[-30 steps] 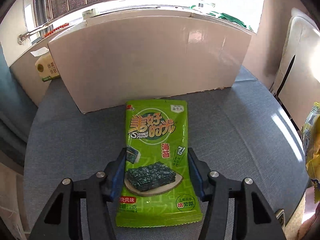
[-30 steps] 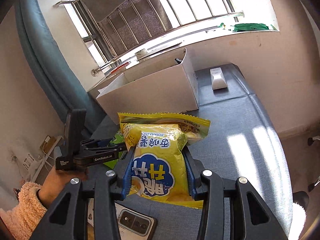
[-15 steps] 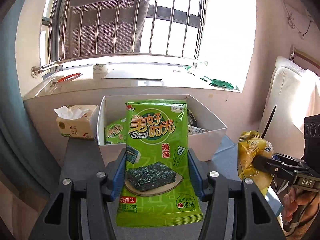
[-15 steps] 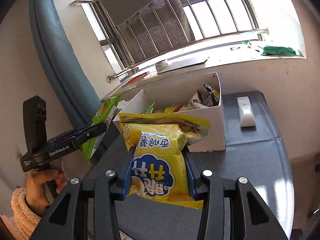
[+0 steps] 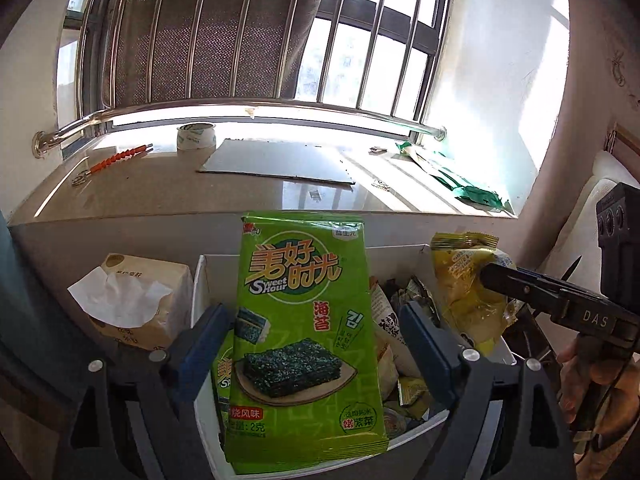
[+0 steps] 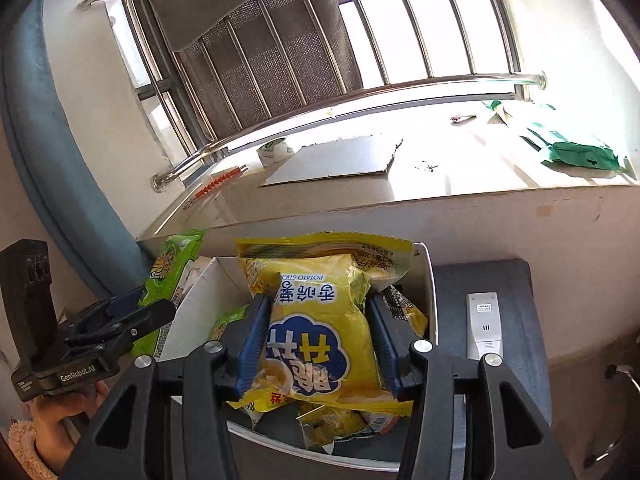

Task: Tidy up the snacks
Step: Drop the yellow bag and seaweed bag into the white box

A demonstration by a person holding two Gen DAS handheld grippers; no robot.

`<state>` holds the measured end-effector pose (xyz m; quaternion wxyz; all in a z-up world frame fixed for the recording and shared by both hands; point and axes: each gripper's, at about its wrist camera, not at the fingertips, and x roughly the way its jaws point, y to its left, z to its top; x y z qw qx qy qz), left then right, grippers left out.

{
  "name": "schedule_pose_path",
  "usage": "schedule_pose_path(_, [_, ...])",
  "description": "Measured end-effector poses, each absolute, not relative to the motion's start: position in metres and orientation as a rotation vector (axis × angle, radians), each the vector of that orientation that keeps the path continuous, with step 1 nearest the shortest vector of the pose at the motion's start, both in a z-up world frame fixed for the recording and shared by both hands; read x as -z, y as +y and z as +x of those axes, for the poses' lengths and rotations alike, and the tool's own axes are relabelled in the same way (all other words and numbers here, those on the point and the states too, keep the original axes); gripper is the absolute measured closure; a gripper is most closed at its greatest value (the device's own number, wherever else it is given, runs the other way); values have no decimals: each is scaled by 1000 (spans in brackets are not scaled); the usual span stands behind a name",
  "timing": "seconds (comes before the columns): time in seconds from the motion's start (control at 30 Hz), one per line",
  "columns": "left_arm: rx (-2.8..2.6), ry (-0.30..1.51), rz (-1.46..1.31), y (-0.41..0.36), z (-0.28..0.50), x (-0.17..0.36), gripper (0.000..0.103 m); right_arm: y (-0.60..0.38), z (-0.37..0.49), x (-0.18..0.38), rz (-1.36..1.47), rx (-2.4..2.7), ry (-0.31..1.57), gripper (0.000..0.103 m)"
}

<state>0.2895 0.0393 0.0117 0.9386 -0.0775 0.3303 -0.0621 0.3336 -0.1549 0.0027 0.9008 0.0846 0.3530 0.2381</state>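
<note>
Both packs now over white box [image 5: 202, 300]; left tool [image 5: 316, 332] opening off seaweed pack [image 5: 304, 320], right tool [image 6: 316, 340] opening off chips bag [image 6: 320, 320].

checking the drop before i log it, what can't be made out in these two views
- Left wrist view: the white box interior behind the green seaweed packet, which sits between the opening left gripper blue pads; most of the contents are hidden.
- Right wrist view: the box floor, covered by the yellow chip bag between the opening right gripper pads.
- Both views: whether either packet still touches a pad.
- Right wrist view: print on the white remote, too small.
</note>
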Motion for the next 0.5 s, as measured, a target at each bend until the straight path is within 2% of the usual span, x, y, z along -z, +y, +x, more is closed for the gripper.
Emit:
schedule_pose_path(0.03, [122,686,-163,41,291,-10,0,-155,336,-2,176,-466,737,0])
schedule_pose_path(0.23, [111,617,-129,41,256,-18,0,-153,320,-8,103,-441,654,0])
schedule_pose_path(0.5, [106,367,-123,34,172,-60,0,-140,262,-25,-68,-405,543,0])
